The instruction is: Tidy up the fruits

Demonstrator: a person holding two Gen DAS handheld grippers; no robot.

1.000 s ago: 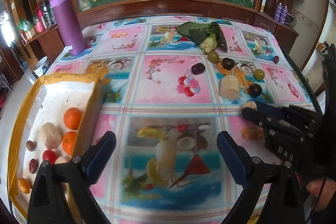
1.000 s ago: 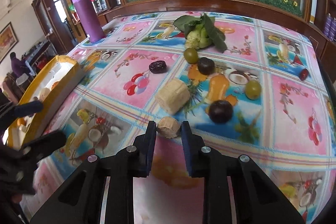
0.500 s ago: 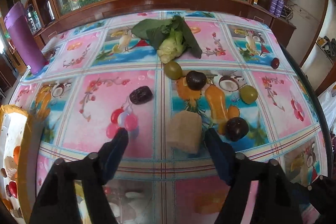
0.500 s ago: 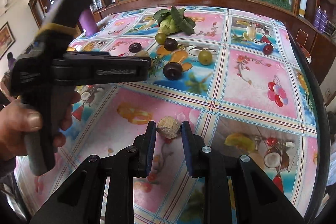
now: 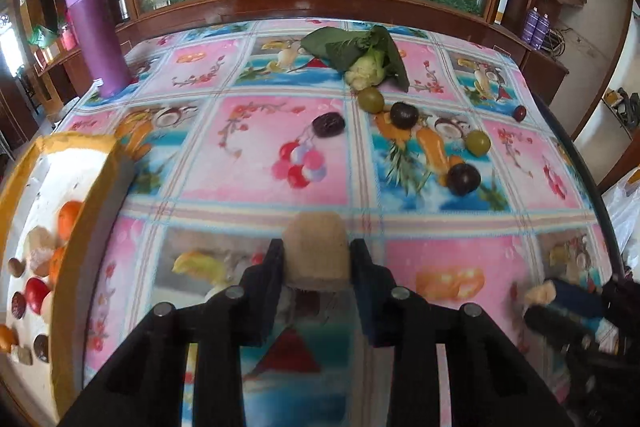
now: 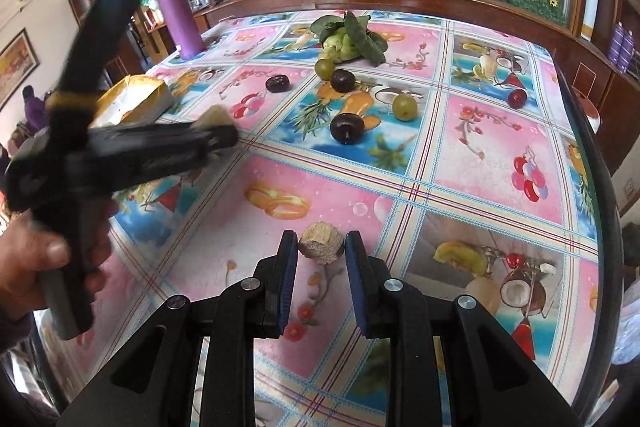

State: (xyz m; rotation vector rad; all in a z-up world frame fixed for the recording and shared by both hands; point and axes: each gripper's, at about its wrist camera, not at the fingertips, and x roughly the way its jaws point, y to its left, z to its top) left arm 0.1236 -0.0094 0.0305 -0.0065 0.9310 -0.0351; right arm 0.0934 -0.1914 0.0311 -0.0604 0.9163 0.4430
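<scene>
Desk (image 5: 256,163): wide, under a bright fruit-print cloth, loose fruit scattered toward its far right.
Tray (image 5: 86,187): yellow-rimmed, at the desk's left edge, already holding oranges, red fruit and small brown pieces.
Left gripper (image 5: 316,259): low over the near desk, jaws closing, pads on both sides of the tan block (image 5: 316,251), which sits right between them.
Right gripper (image 6: 321,247): jaws nearly closed, clamped on a small tan nut-like piece (image 6: 321,242), above a pink cloth panel.
Leafy vegetable (image 5: 364,57): at the far side of the desk, leaves spread.
Dark plums: one (image 5: 463,179) near the pineapple print, another (image 5: 404,115) further back.
Green fruits: one (image 5: 478,143) right of centre, one (image 5: 370,99) just beside the vegetable.
Date (image 5: 328,125): alone on a pink panel.
</scene>
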